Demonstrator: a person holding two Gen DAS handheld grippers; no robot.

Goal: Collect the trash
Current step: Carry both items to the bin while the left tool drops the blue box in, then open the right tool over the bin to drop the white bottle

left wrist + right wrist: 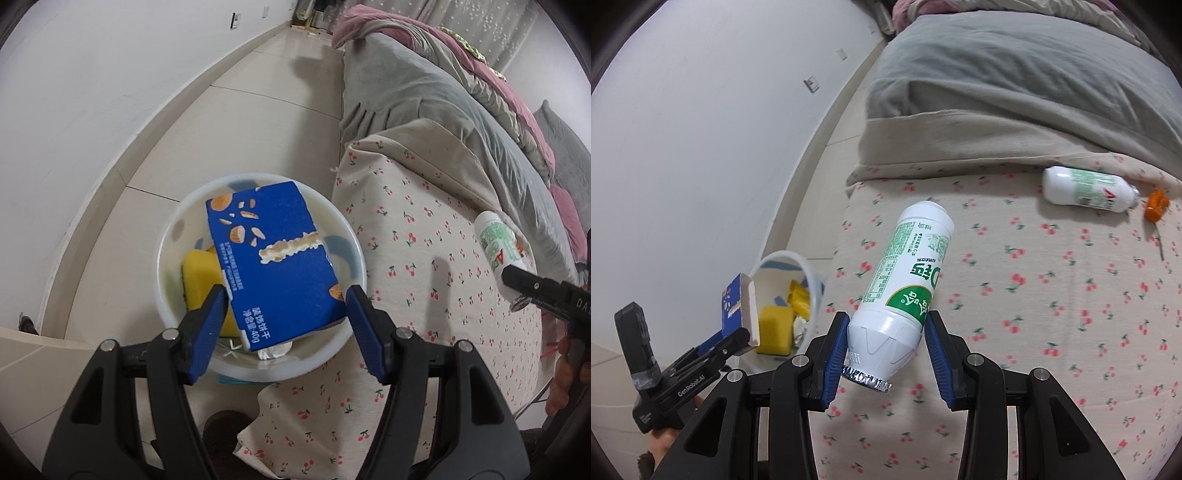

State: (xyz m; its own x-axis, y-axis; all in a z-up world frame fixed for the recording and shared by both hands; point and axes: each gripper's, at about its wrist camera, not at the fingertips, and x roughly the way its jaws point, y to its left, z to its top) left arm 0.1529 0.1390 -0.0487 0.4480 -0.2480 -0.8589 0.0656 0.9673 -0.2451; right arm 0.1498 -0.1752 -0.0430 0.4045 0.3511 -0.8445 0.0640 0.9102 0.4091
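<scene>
Cherry-print bedsheet (1052, 314) took up most of it, white bin (347, 236) on the floor beside it. Left gripper (286, 304) pinched a blue biscuit box (273, 258) over the bin, right gripper (886, 349) clamped a white bottle (908, 280) above the sheet; second bottle (1084, 189) lay further back

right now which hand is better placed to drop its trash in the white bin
Left. The left gripper holds the blue box directly over the white bin; the right gripper holds its bottle over the bed.
</scene>
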